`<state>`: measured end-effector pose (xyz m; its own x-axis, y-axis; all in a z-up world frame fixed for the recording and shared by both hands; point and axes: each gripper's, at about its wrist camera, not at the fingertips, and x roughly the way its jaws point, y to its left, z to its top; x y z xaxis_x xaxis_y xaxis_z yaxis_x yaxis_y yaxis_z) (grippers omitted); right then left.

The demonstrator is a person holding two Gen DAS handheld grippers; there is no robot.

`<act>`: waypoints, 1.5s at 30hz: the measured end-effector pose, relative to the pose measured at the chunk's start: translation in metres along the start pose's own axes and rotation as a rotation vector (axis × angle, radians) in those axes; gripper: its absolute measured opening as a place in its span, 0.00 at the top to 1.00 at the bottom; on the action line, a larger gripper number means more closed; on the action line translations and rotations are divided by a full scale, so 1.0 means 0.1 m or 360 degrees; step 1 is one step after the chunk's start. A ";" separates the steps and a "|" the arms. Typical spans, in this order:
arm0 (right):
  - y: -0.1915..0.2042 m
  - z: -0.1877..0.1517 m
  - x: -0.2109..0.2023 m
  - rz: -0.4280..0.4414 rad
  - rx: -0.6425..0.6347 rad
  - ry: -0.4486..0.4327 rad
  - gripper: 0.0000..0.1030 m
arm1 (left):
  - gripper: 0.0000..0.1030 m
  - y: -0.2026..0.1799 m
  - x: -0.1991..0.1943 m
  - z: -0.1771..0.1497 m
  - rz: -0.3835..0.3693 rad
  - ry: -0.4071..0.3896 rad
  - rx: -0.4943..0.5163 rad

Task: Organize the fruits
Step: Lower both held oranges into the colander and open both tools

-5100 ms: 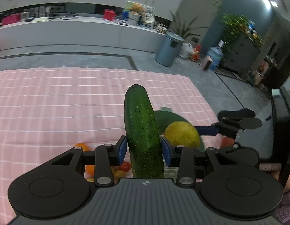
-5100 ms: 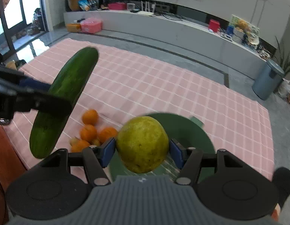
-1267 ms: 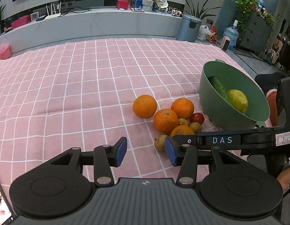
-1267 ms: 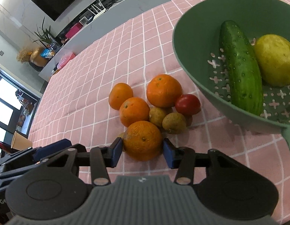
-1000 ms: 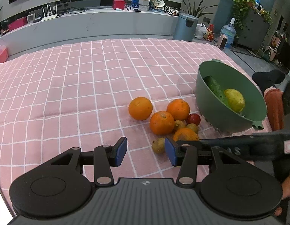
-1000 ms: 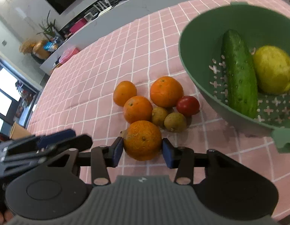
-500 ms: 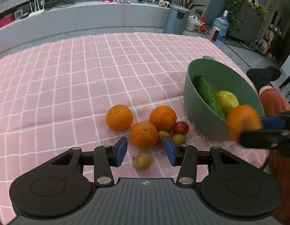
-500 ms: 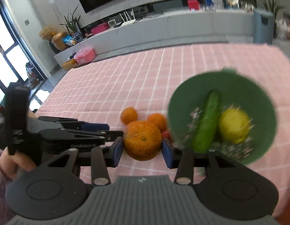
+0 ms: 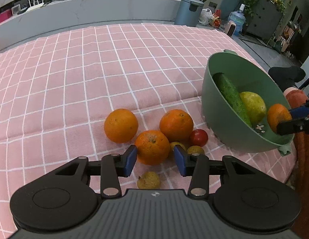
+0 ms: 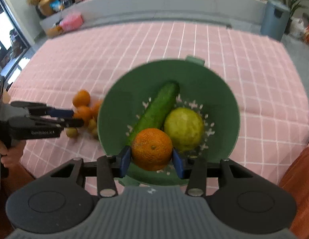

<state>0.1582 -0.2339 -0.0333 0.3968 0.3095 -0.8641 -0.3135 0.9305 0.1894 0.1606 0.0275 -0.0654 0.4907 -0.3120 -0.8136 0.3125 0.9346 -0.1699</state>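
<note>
Tablecloth (image 9: 134, 63): pink checked cloth, matt, softly creased.
Colander (image 10: 230, 103): green plastic, smooth, dull sheen.
Held orange (image 10: 152, 149): pitted, faintly glossy peel.
Cucumber (image 10: 154, 109): dark, bumpy, shiny skin.
Right claw (image 10: 152, 160): matt black plastic, blue pads.
Tomato (image 9: 198, 137): glossy red.

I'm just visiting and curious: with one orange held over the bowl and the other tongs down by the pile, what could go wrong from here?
1. The held orange hangs in the right tongs above the green bowl; dropped, it may knock the cucumber or bounce out.
2. The left tongs straddle an orange that touches its neighbours; closing could send the tomato rolling.
3. The bowl sits near the table edge, so a push might tip it.
</note>
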 end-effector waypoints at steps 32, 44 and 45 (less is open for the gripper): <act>0.04 0.17 0.03 -0.0048 -0.0215 0.0111 0.47 | 0.58 -0.34 -0.51 0.24 -0.0111 -0.0110 0.0005; -0.11 0.08 -0.26 -0.0211 -0.0515 -0.0008 0.65 | 0.58 -1.24 -0.22 0.48 -0.0328 -0.0013 0.0310; -0.15 0.07 -0.27 -0.0219 -0.0515 -0.0014 0.69 | 0.58 -1.29 -0.15 0.48 -0.0350 0.0008 0.0321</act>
<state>0.1586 -0.2546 -0.0098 0.4615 0.1885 -0.8669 -0.5129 0.8540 -0.0874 0.1513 -0.0969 -0.0042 0.3895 -0.5022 -0.7721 0.5665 0.7916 -0.2291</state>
